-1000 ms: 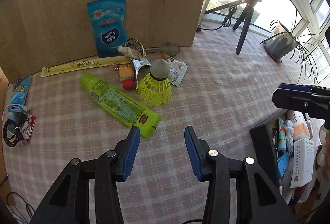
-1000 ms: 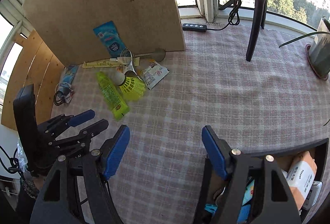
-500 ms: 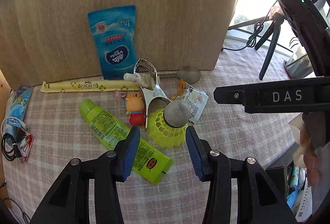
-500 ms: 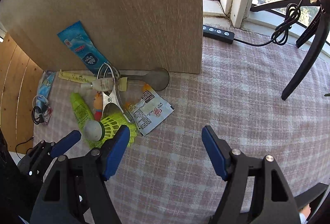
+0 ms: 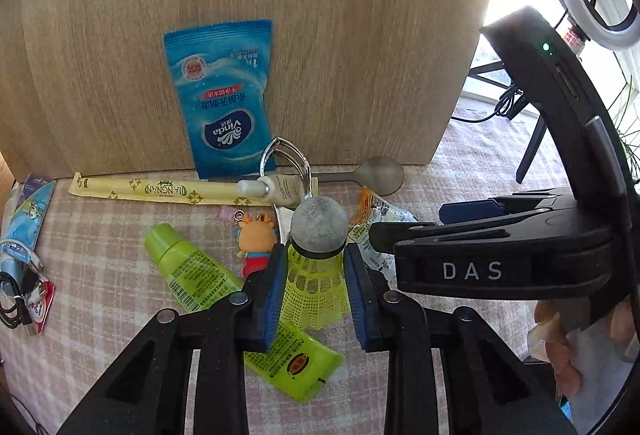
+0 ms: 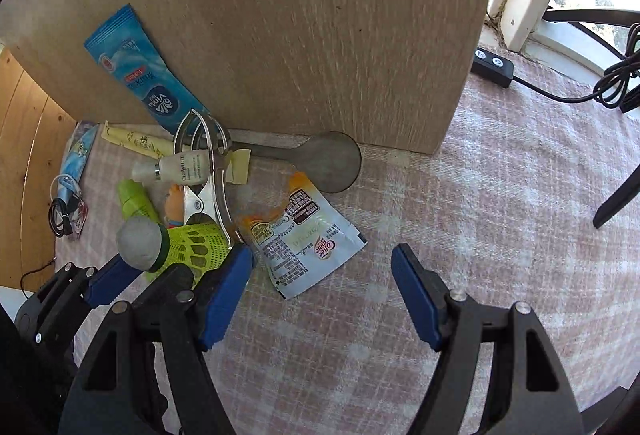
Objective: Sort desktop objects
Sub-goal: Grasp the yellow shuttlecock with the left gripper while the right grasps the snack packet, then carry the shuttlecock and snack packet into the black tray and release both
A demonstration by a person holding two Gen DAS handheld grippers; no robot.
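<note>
I was at the pick-up step: my left gripper [image 5: 316, 277] had the yellow shuttlecock [image 5: 314, 283] between its blue pads and the jaws were closing on its net skirt. I couldn't tell if the pads pressed it yet. The shuttlecock lay in the pile by the wood board [image 5: 280, 15], its grey cork tip [image 5: 319, 223] pointing up, partly on top of the green tube [image 5: 240, 305].

My right gripper [image 6: 322, 291] hung w/ jaws wide apart & nothing in them, just beside the coffee sachet [image 6: 308, 247].

Next, I think, the left one needed to finish the squeeze, softly, bc the skirt looks bendy, then lift straight up so the tube & the metal clip [image 6: 210, 187] don't get dragged.

Words I could read: "Vinda" on the blue packet [image 5: 222, 95], "Coffee mate" on the sachet, "DAS" on the right gripper's side.
</note>
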